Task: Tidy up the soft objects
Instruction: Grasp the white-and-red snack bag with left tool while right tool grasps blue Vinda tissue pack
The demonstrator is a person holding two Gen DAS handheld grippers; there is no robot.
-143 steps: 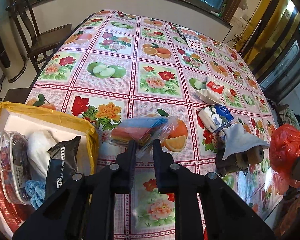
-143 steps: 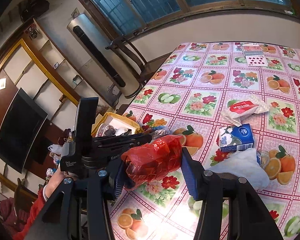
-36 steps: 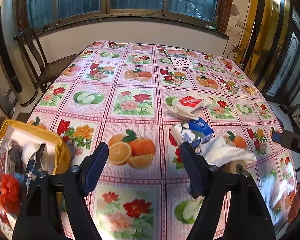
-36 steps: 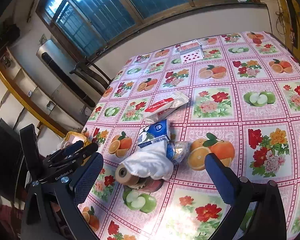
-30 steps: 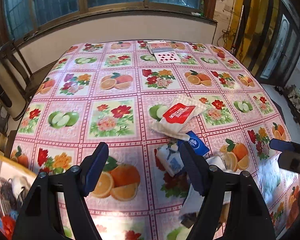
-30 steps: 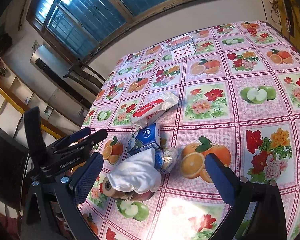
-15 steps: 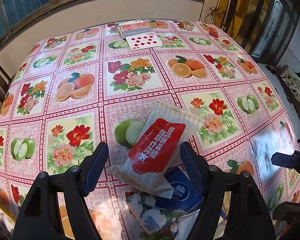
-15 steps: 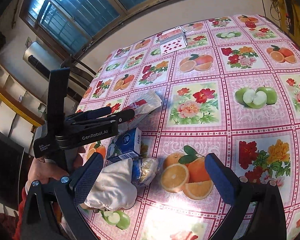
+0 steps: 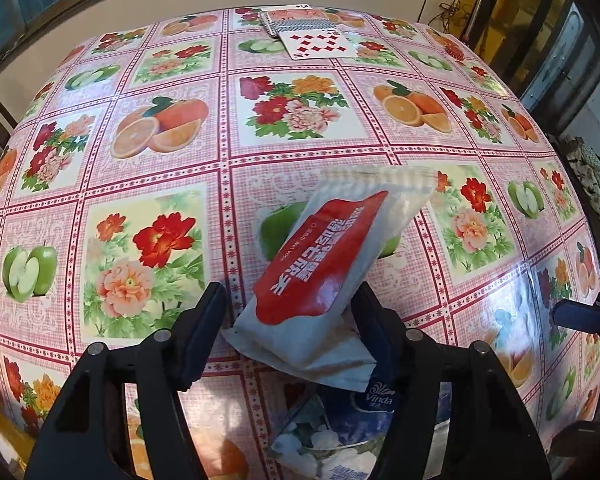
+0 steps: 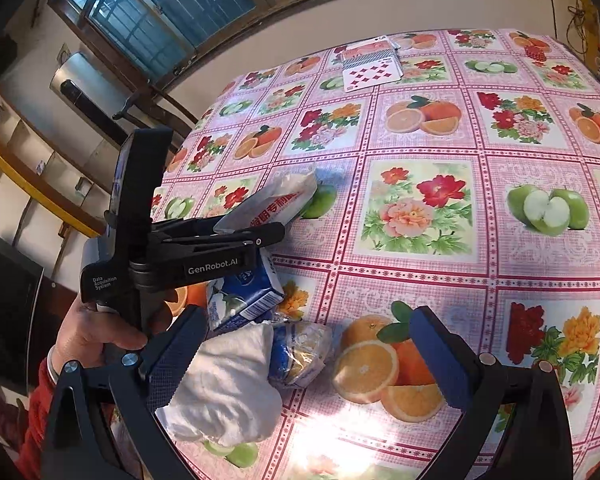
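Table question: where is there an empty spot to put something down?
The table is bare between the playing cards at the far edge and the wet-wipe pack, and across the whole right side. It is crowded near the left corner: tissue pack, white cloth, wrapped snack.

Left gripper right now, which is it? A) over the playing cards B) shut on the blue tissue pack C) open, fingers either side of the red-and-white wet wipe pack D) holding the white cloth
C: the left gripper is open, its fingers flanking the lower end of the wet wipe pack, which lies partly on the blue tissue pack.
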